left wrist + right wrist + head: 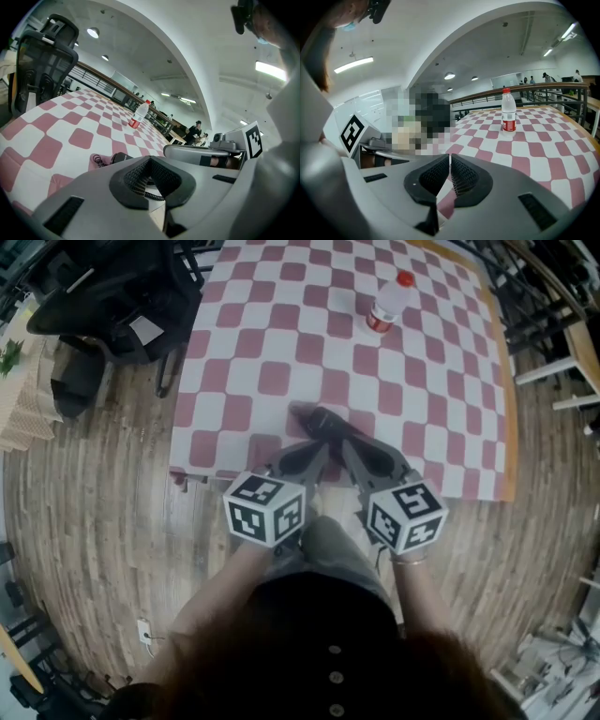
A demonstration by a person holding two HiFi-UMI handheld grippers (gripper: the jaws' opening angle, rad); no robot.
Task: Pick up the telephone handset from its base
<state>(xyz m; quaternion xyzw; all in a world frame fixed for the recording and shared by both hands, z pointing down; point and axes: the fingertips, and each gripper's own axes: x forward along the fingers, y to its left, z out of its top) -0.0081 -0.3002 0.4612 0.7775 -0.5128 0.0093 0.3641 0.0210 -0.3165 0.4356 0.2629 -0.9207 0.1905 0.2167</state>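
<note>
Jaws on both tools are pressed together and pinch nothing. We find the ribbed pads of the left gripper meeting at their tips, and those of the right gripper closed to a thin slit with only checked cloth showing past them. The two grippers sit side by side and angle inward and downward, so that their tips converge just short of the telephone. It lies as a dark shape just ahead of the jaws, near the front edge of the table. In the left gripper view it sits slightly left of that gripper's tips, with its coiled cord trailing further left. Its parts cannot be told apart at this size. We judge the convergence to be an approach to the lift. The task is not yet begun, since neither tool touches the telephone, and closed jaws would have to spread before any grip is possible. The only container noted is a bottle, well beyond the jaws and to the right of the right gripper's line. It stands upright with a red cap fitted and a red label near its foot. Its body looks pale, and we cannot tell what it holds or how full it is. A dark chair stands off the far left corner, well clear of the left jaws.
</note>
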